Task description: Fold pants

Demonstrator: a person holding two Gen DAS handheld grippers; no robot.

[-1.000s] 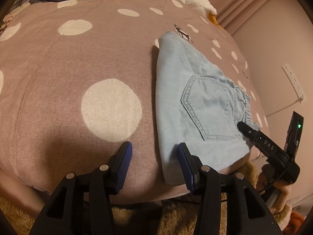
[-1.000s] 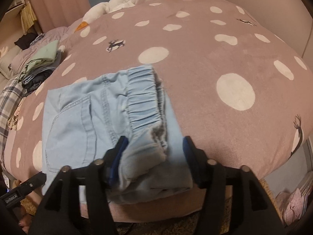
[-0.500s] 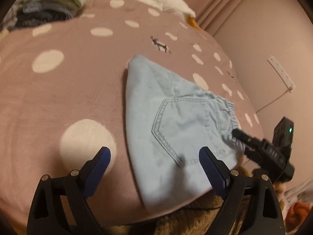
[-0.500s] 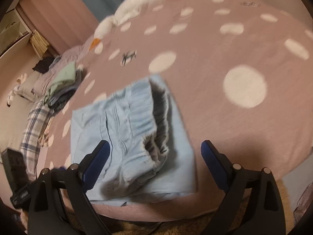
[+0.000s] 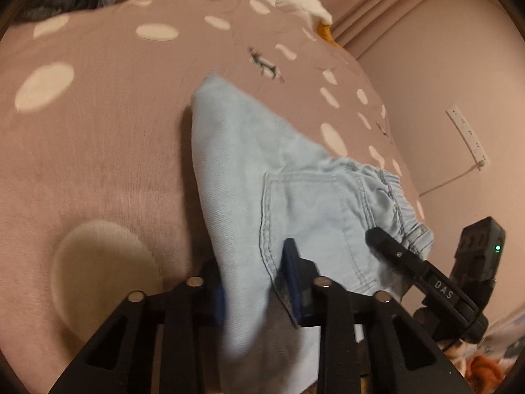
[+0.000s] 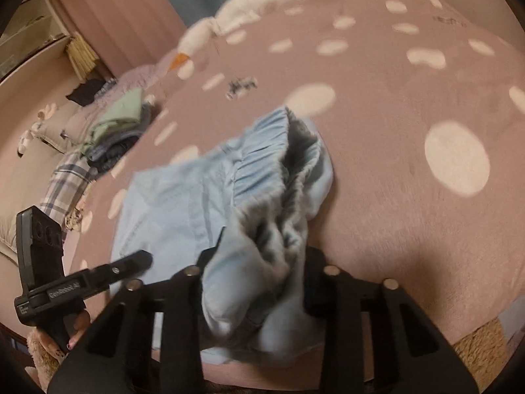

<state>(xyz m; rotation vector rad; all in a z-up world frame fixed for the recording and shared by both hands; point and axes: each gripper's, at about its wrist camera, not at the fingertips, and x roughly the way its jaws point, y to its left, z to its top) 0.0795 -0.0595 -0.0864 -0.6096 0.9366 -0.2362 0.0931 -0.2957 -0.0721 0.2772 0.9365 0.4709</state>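
Light blue folded pants (image 5: pixel 246 164) lie on the pink dotted bed cover (image 5: pixel 115 131), back pocket (image 5: pixel 311 213) up. My left gripper (image 5: pixel 257 289) is closing its jaws on the near left edge; the fabric runs pinched between the blue pads. To its right the right gripper's black finger (image 5: pixel 393 252) reaches onto the elastic waistband. In the right wrist view my right gripper (image 6: pixel 261 262) is closing on the bunched waistband end of the pants (image 6: pixel 183 197), which rises in a crumpled fold between the pads. The left gripper's finger (image 6: pixel 131 262) shows at the left.
A stack of folded clothes (image 6: pixel 121 121) and a plaid cloth (image 6: pixel 65 180) lie far left on the bed. A white plush goose (image 6: pixel 249 3) rests at the head. A wall with a power strip (image 5: pixel 466 134) is at right. Shaggy carpet (image 6: pixel 479 338) lies below the bed edge.
Both grippers stood wide open around the pants' near edge half a second ago; now both have closed on the fabric, which is bunched and raised between the pads.
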